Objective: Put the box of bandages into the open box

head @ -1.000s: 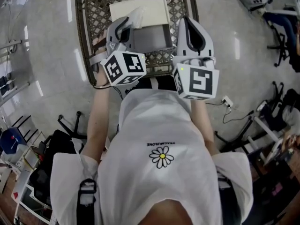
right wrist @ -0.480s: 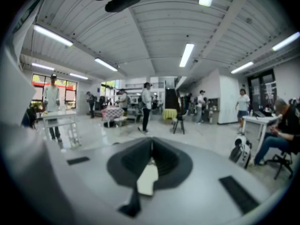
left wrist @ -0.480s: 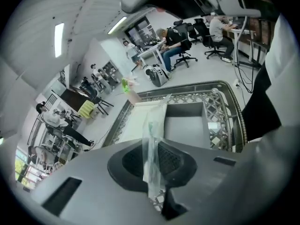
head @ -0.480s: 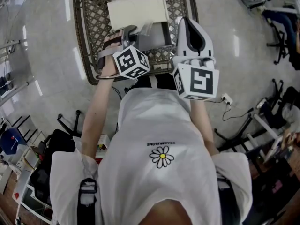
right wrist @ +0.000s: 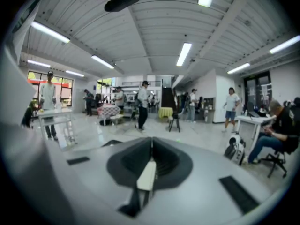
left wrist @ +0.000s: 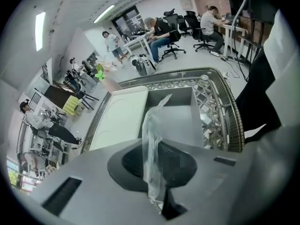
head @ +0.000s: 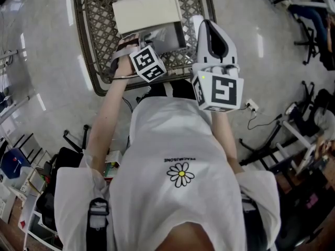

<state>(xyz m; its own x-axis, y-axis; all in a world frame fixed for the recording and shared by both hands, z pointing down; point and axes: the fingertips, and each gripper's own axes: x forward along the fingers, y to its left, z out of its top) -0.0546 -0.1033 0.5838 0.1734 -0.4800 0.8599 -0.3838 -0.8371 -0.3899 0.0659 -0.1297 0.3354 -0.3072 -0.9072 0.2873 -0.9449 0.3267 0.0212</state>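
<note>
The box of bandages (left wrist: 153,144) shows as a thin pack in clear wrapping, standing upright between the jaws of my left gripper (left wrist: 158,186), which is shut on it. Just beyond it is the open box (left wrist: 180,118), grey inside, with its white lid (left wrist: 119,121) folded out to the left. In the head view my left gripper (head: 140,40) reaches down at the near edge of the open box (head: 168,35), and the pack is mostly hidden behind it. My right gripper (head: 208,24) hovers beside the box's right edge. In its own view my right gripper (right wrist: 147,170) is shut and holds nothing.
The open box lies in a metal lattice basket (head: 86,61) whose rim (left wrist: 233,116) curves round its right side. A flower (left wrist: 100,72) lies past the lid. Around it is a polished office floor with people, chairs (left wrist: 176,20) and desks.
My left gripper has dropped and tipped downward toward the open box, carrying the clear pack with it. The right gripper has stayed where it was.
</note>
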